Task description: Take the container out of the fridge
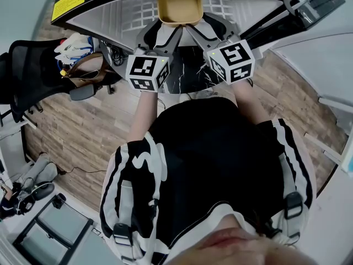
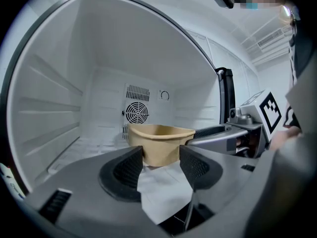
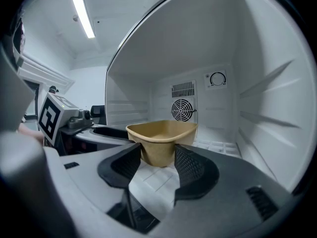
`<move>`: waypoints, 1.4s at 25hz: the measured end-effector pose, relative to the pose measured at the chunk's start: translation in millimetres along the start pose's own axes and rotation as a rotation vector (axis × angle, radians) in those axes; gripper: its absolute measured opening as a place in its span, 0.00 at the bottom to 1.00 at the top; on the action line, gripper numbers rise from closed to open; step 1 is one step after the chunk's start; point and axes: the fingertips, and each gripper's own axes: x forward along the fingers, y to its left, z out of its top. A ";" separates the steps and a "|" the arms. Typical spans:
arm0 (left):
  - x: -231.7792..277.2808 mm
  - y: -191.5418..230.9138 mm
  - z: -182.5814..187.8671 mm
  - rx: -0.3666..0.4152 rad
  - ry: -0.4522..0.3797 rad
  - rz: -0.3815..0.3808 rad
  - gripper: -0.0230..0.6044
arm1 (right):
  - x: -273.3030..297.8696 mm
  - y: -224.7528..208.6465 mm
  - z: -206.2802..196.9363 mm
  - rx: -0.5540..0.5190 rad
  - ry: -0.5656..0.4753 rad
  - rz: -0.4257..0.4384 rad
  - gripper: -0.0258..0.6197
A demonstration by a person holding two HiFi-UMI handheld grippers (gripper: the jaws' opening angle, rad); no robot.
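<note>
Step in hand: grasp made, pull-out not yet done. Container (image 1: 179, 7) sits at my 12 o'clock, low inside the fridge (image 2: 59, 108) near its open front, with the fan grille (image 3: 182, 109) behind it at its 12

Left gripper (image 2: 161, 160): jaws partly spread, the container's lower body wedged between the tips, both pads look to be touching its walls, so I read it as clamped on. Right gripper (image 3: 158, 162): same picture, the tan wall fills the gap between the tips. In the head view they come in from the container's 7 and 5 o'clock, so each has a near corner

Can't tell whether the base rests on the fridge floor or is just clear of it

Next move as I judge it: draw both grippers straight back toward 6 together, level and at the same pace. The walls look thin, so uneven pull or extra squeeze could twist or buckle it
</note>
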 end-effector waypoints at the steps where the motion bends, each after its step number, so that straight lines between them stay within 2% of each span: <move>1: -0.8 -0.2 0.0 0.000 0.000 0.000 0.41 | -0.5 0.7 0.0 0.000 0.000 0.000 0.37; 35: -36.2 -10.1 -3.7 0.015 -0.013 -0.033 0.41 | -19.0 34.7 -2.1 -0.004 -0.018 -0.034 0.37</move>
